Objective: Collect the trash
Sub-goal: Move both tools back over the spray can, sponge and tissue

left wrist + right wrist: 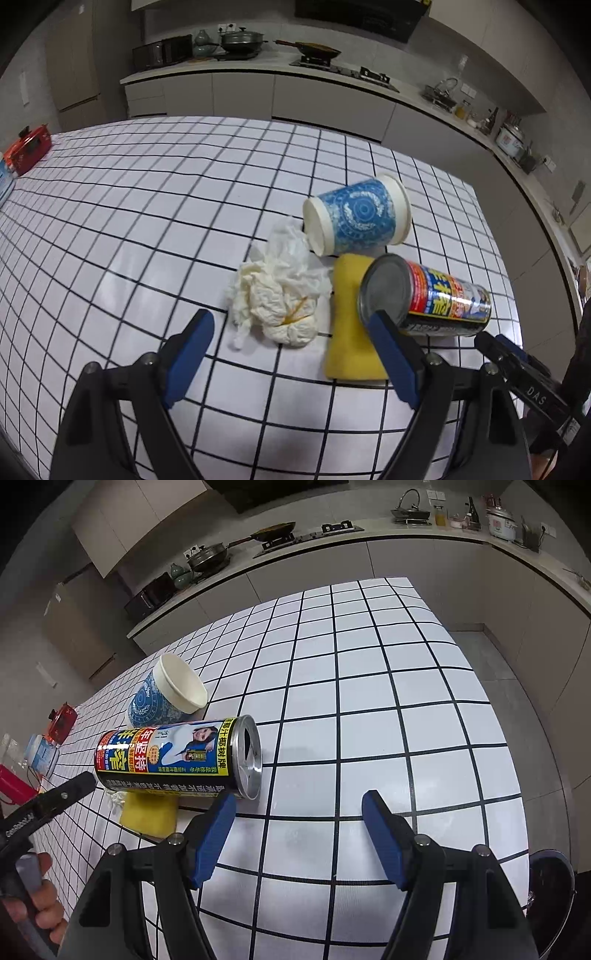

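Hovering over the table (129, 221), the left gripper (291, 321) stands open, nothing between its fingers; the tissue (277, 295) lies just ahead between the tips, the sponge (347, 325) under its right finger; the cup (358, 218) (on its side) lies beyond. The right gripper (299, 801) gapes empty too; the can (177, 757) lies on its side by its left fingertip, atop the sponge.

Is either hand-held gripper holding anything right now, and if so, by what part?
Nothing is held. The left hand-held gripper is open over the crumpled tissue; the right hand-held gripper is open beside the can.
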The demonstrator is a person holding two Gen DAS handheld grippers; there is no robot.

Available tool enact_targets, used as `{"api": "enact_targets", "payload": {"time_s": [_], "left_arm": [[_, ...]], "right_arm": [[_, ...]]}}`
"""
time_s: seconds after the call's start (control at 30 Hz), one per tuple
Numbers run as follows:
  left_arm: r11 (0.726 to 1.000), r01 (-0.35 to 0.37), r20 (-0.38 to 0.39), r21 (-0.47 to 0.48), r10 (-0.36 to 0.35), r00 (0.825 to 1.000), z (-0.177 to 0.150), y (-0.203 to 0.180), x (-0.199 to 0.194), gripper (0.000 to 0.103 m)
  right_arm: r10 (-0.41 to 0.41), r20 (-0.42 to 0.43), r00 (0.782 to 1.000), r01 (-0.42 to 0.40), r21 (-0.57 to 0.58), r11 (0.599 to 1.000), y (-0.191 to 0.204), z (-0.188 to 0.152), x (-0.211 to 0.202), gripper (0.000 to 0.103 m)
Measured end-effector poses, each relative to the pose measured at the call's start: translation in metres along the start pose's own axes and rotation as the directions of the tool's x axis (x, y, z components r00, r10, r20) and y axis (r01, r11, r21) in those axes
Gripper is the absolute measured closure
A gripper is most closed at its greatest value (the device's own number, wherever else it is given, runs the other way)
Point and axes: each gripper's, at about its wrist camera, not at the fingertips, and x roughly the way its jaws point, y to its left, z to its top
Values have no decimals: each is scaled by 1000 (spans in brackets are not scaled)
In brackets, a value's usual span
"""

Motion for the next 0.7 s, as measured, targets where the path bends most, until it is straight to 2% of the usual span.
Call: {"api": "enact_targets", "payload": {"time_s": [0.33, 0.43, 0.7], "left_arm": [[985, 116, 5, 127, -118, 993, -32, -40, -25, 17], [991, 104, 35, 81, -107, 994, -30, -31, -33, 17], [1000, -19, 65, -25, 21, 998, -17, 0, -22, 17]], "right_arm": [[-28, 7, 1000, 28, 30, 999, -17, 6, 0, 30], [-29, 21, 999, 28, 39, 999, -21, 5, -6, 30], [-26, 22, 999, 25, 33, 999, -18, 1, -9, 30]]}}
